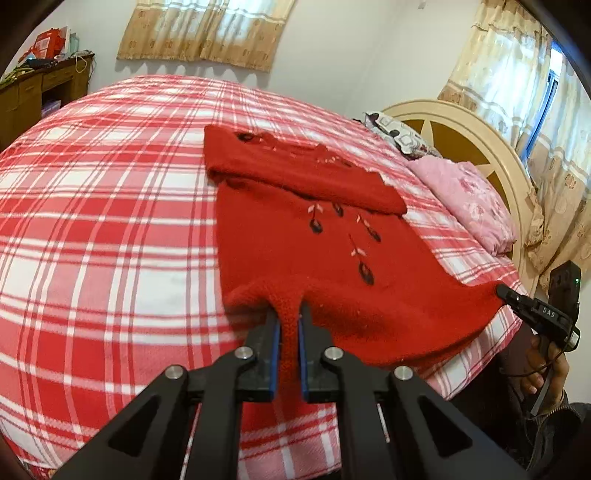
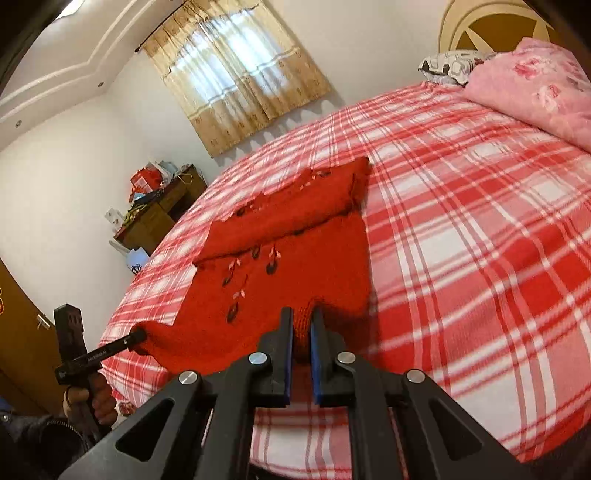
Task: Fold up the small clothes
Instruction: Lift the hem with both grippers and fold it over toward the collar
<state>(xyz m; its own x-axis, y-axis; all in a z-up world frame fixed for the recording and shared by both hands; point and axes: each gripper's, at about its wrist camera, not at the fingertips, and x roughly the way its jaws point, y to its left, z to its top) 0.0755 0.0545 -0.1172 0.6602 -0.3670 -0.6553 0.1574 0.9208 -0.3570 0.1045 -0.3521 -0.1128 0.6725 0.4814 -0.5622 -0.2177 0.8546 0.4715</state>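
Observation:
A small red knitted sweater [image 1: 295, 236] with dark embroidered flowers lies on the red-and-white plaid bed [image 1: 110, 221], its sleeves folded across the chest. My left gripper [image 1: 290, 314] is shut on the hem's left corner. My right gripper [image 2: 302, 317] is shut on the hem's other corner; it also shows in the left wrist view [image 1: 504, 291], at the right edge of the sweater. The sweater [image 2: 295, 251] stretches between both grippers near the bed's front edge. The left gripper [image 2: 138, 336] shows at lower left of the right wrist view.
A pink floral quilt [image 1: 465, 199] and a patterned pillow [image 1: 399, 136] lie by the cream headboard [image 1: 461, 125]. A cluttered wooden desk [image 1: 37, 88] stands beyond the bed's far side. Curtained windows [image 1: 207, 29] are on the walls.

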